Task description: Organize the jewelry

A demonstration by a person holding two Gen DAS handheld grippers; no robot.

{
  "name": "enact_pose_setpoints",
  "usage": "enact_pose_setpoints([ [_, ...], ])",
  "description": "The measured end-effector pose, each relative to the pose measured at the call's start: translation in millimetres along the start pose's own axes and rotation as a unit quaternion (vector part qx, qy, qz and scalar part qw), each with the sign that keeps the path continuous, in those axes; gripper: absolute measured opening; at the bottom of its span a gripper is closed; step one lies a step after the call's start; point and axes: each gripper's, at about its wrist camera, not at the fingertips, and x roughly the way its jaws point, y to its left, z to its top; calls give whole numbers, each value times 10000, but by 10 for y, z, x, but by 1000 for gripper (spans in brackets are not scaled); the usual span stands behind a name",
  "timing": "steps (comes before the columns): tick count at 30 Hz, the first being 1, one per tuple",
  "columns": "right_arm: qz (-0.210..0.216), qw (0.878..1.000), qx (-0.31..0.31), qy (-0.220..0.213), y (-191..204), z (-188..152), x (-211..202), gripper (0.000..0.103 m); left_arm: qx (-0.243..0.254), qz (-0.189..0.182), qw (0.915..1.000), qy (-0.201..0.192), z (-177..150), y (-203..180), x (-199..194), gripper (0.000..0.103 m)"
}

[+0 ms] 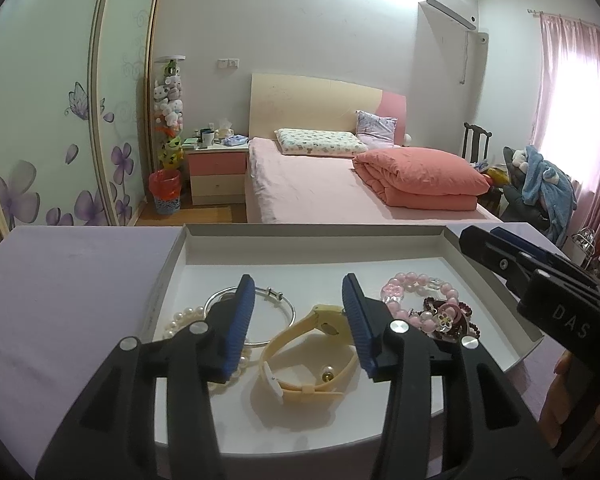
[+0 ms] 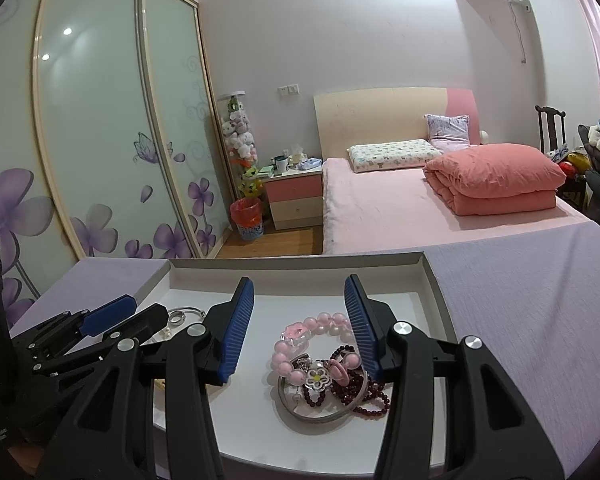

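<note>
The left gripper point(image 1: 298, 316) hangs half-open over the cream watch point(image 1: 300, 360), its strap loop running toward the camera. The right gripper point(image 2: 299, 320), equally parted and empty, straddles the pink bead bracelet point(image 2: 304, 344) in the white tray point(image 2: 300, 264).

You've got a pink bed point(image 1: 308, 188) straight out past the tongs, folded coral quilt point(image 1: 420, 178) off to the right, flowery wardrobe doors point(image 2: 100, 140) left, red-lined bin point(image 1: 165, 192) by the nightstand point(image 1: 216, 172)

Both wrist cameras sit close above the white tray point(image 1: 496, 280) on the bench point(image 1: 68, 280), angled down, facing the far bed point(image 2: 420, 216). Left view covers the tray's left; right view its right.
</note>
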Motion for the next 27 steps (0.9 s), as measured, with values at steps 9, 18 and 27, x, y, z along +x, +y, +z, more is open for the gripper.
enact_pose_setpoints([
  [9, -54, 9996, -88, -260, -41, 14, -391, 82, -90, 170, 9991, -385, 30, 102, -446, 75],
  [18, -163, 9967, -490, -621, 162, -281, -1310, 101, 222, 344, 9946, -956, -259, 148, -1523, 99],
  [27, -446, 9951, -635, -605, 320, -680, -1724, 101, -92, 538, 9948, -860, -736, 319, -2125, 99],
])
